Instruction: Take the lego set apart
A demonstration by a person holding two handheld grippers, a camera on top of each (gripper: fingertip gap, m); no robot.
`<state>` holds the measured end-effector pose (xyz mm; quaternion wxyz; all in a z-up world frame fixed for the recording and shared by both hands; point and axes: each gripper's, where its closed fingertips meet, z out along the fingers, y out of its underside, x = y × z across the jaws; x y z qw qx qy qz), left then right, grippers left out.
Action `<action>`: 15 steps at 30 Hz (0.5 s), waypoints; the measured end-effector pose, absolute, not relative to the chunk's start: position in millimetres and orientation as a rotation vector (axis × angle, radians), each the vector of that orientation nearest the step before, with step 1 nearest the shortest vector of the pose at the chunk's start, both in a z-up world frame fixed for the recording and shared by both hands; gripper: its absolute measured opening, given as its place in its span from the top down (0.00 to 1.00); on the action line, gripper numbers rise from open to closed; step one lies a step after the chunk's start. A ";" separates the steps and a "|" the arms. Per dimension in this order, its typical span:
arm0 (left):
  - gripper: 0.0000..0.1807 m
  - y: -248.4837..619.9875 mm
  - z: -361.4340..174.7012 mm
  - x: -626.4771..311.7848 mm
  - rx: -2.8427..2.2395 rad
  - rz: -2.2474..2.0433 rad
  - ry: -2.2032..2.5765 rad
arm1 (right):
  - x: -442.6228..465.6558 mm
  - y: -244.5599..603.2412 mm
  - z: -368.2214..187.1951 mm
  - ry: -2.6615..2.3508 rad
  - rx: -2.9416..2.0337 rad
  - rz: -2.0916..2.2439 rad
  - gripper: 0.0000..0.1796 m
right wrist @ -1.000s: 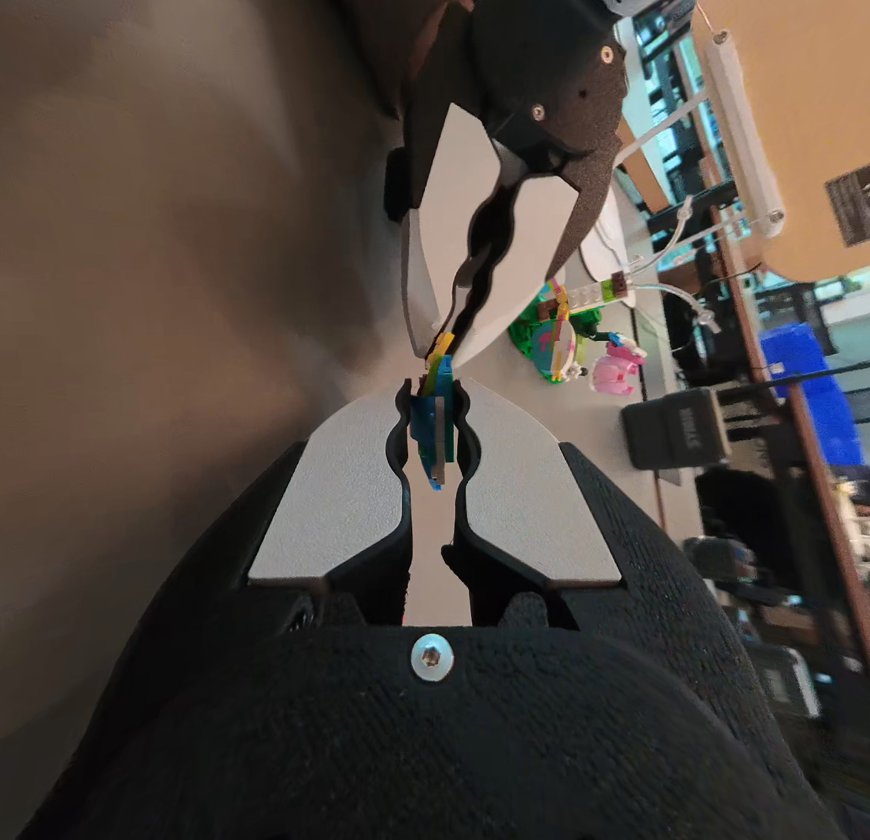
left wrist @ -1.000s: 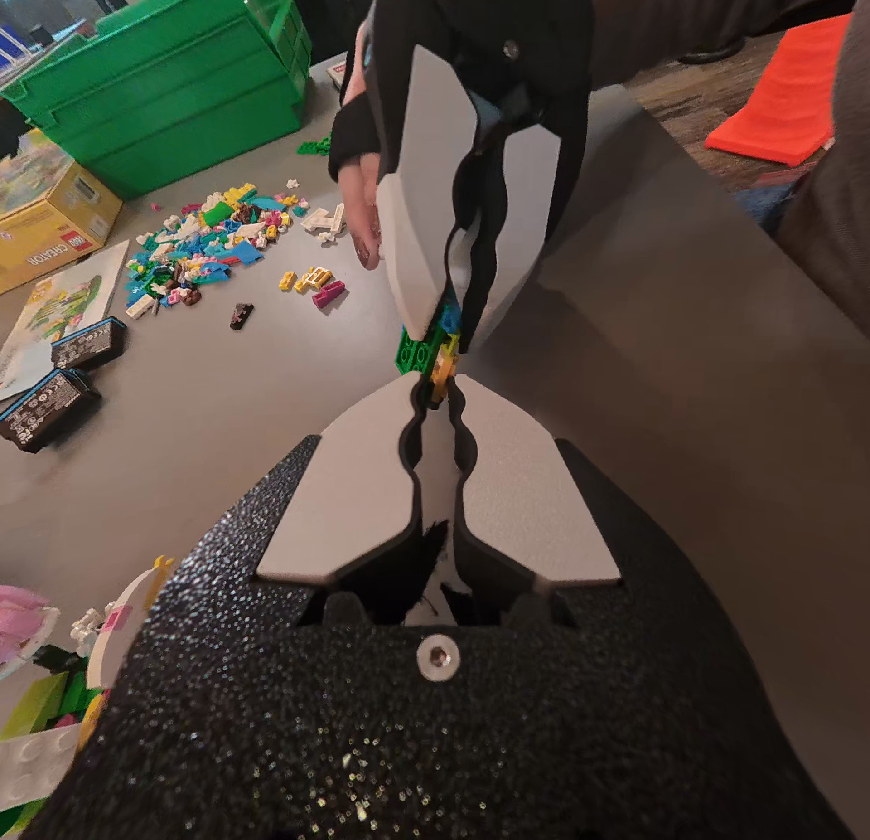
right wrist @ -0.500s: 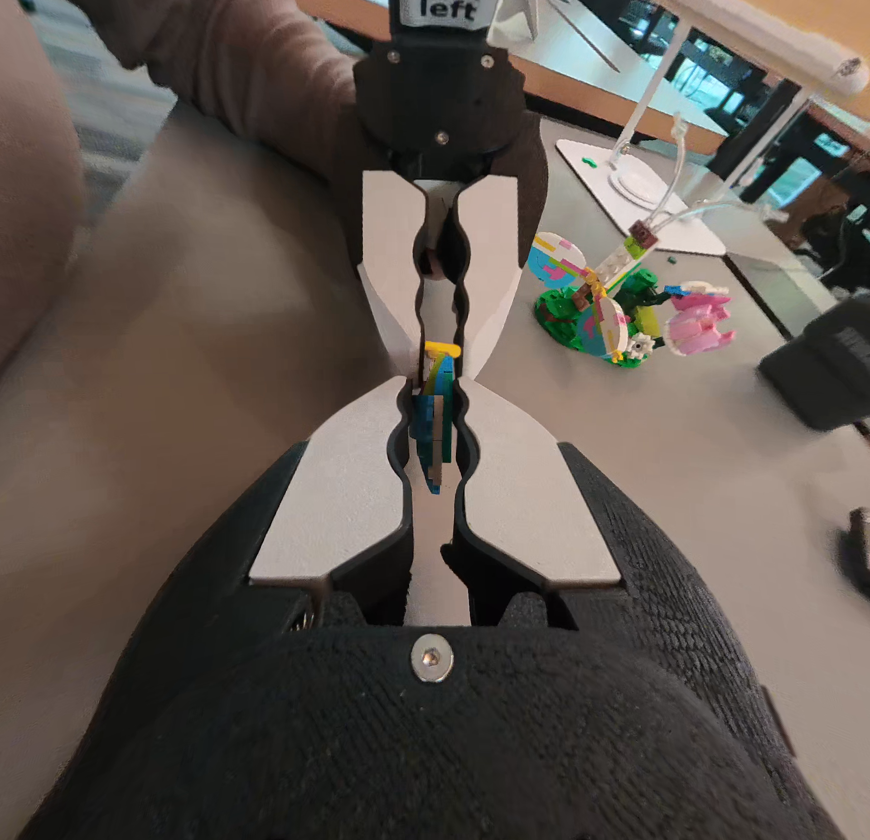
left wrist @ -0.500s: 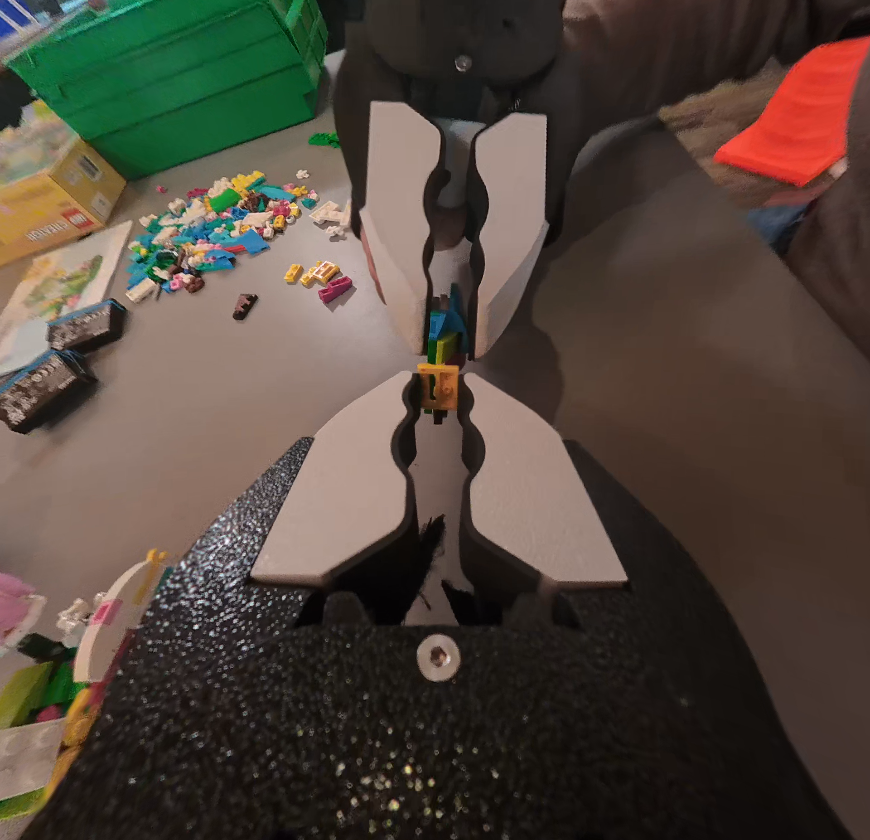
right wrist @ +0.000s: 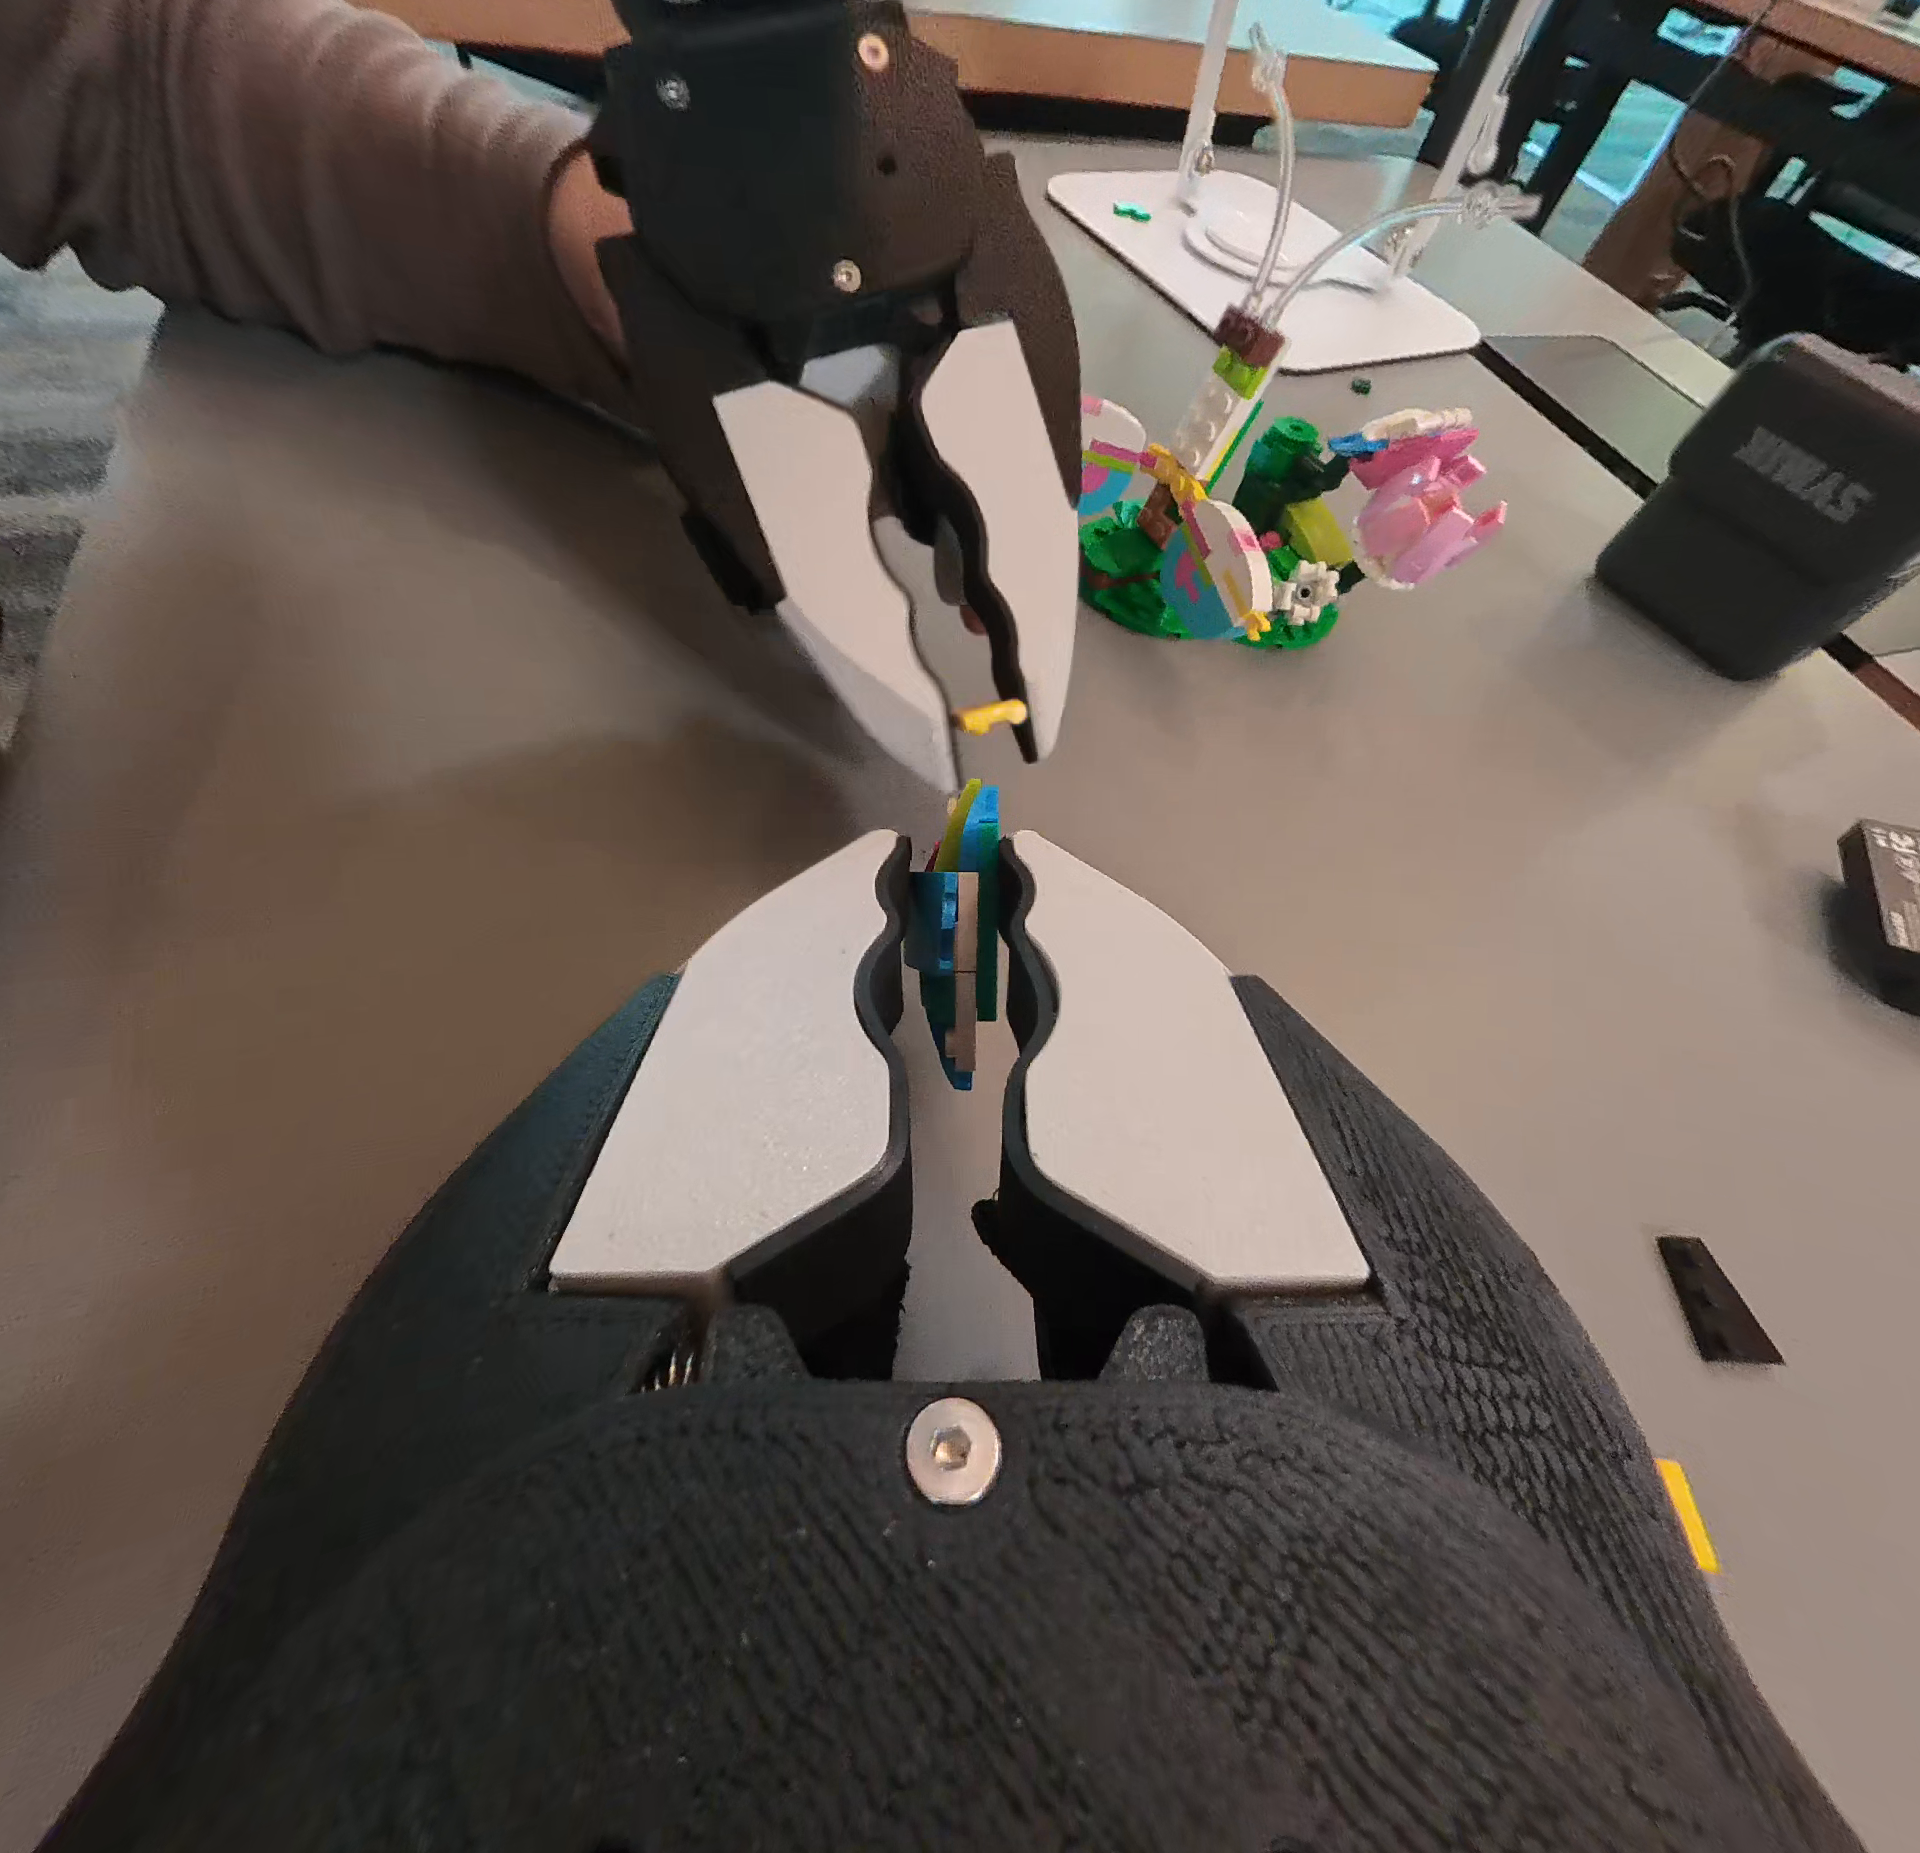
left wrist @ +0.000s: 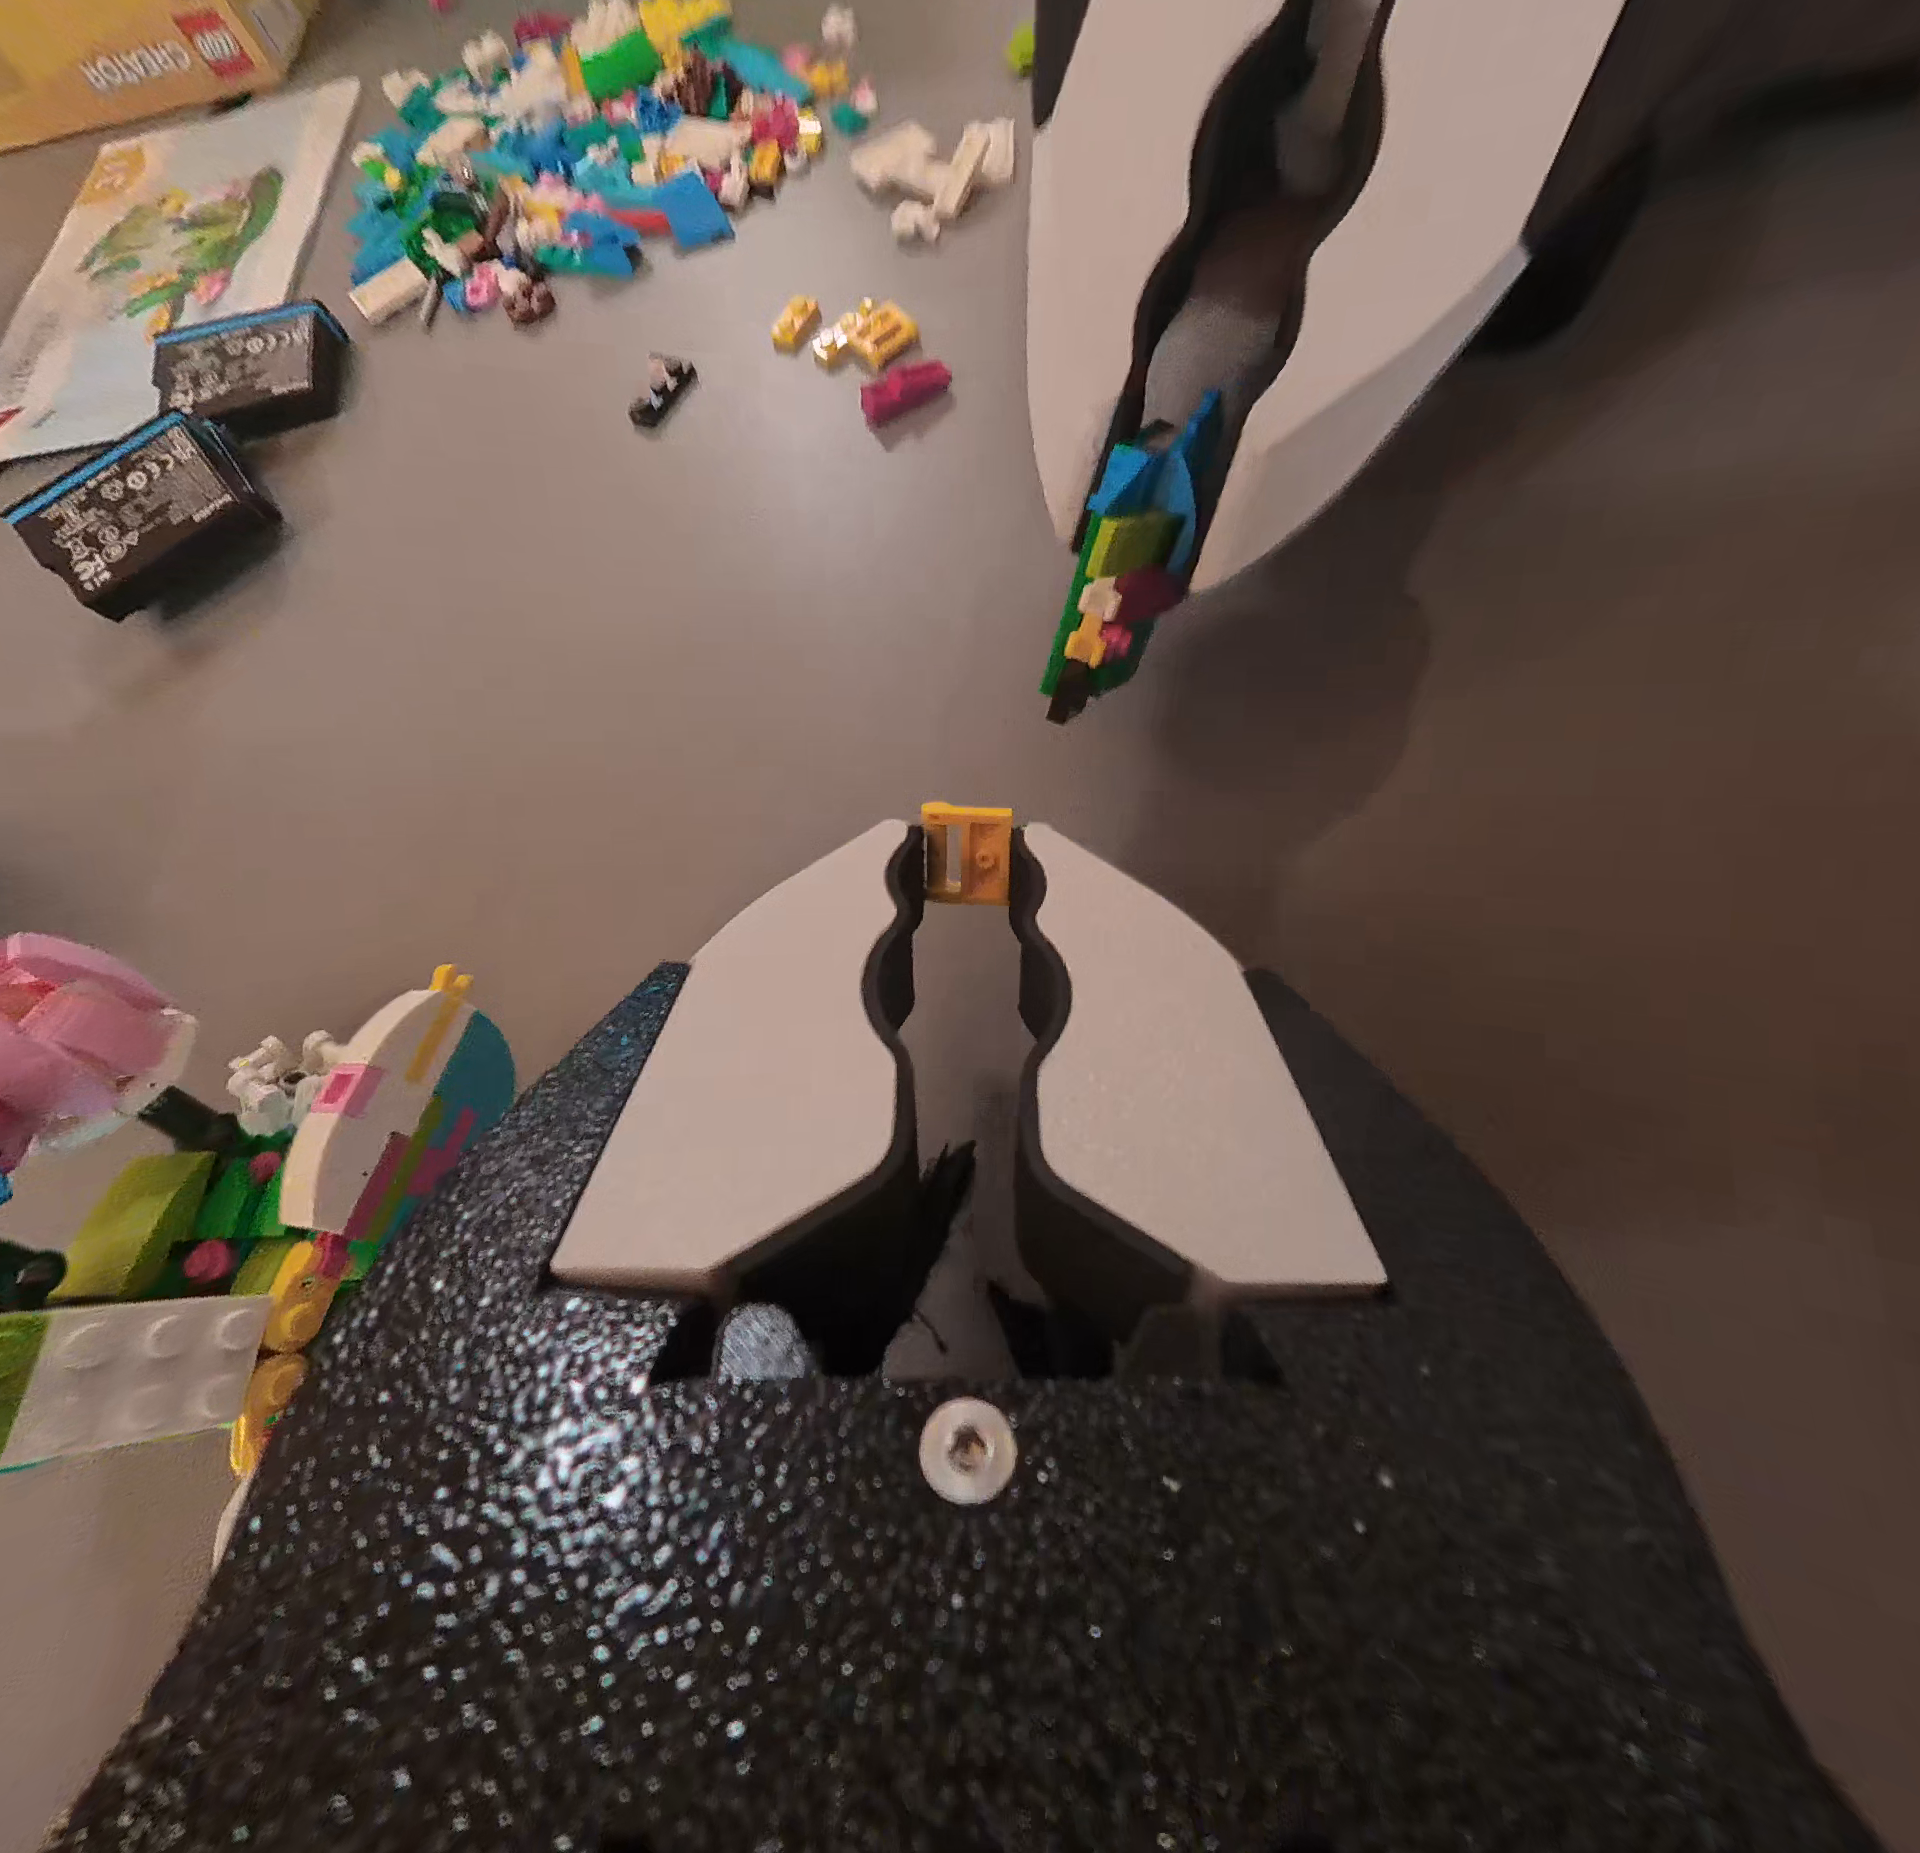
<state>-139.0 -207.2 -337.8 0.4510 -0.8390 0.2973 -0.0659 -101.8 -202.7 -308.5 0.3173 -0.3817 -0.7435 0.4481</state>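
Observation:
My left gripper [left wrist: 966,842] is shut on a small yellow lego piece [left wrist: 966,856] held at its fingertips above the grey table. My right gripper [right wrist: 958,847] is shut on a flat lego sub-assembly [right wrist: 961,930] of blue, green and lime plates. In the left wrist view the right gripper [left wrist: 1138,556] hangs at upper right with that assembly [left wrist: 1122,577] sticking out below its tips. In the right wrist view the left gripper [right wrist: 987,733] is just beyond my fingertips, the yellow piece [right wrist: 992,714] in it. The two held parts are apart.
A pile of loose bricks [left wrist: 582,162] lies at the back, with a few yellow and magenta pieces [left wrist: 873,349] nearer. A built lego model with a pink flower [right wrist: 1247,525] stands on the table. Two black batteries [left wrist: 177,453], a booklet, a yellow box and a lamp base [right wrist: 1268,265] lie around. The grippers' ends are close to 5 centimetres from one another.
The yellow piece has come off the assembly. The two grippers have moved apart, the right one up and to the right in the left wrist view, each still shut on its part.

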 end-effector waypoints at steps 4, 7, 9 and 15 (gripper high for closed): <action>0.72 -212.1 -354.7 -133.7 -2.148 -0.167 0.790 | -100.5 -203.3 -311.4 -1.979 -1.009 1.093 0.92; 0.70 -213.8 -358.0 -132.8 -2.165 -0.201 0.788 | -99.3 -200.0 -309.9 -1.968 -1.007 1.033 0.92; 0.69 -214.0 -358.2 -136.5 -2.193 -0.202 0.753 | -96.4 -194.7 -305.3 -1.940 -1.007 1.005 0.92; 0.77 -207.3 -358.2 -165.8 -2.292 0.035 0.564 | -70.9 -168.5 -277.3 -1.779 -1.053 0.992 0.92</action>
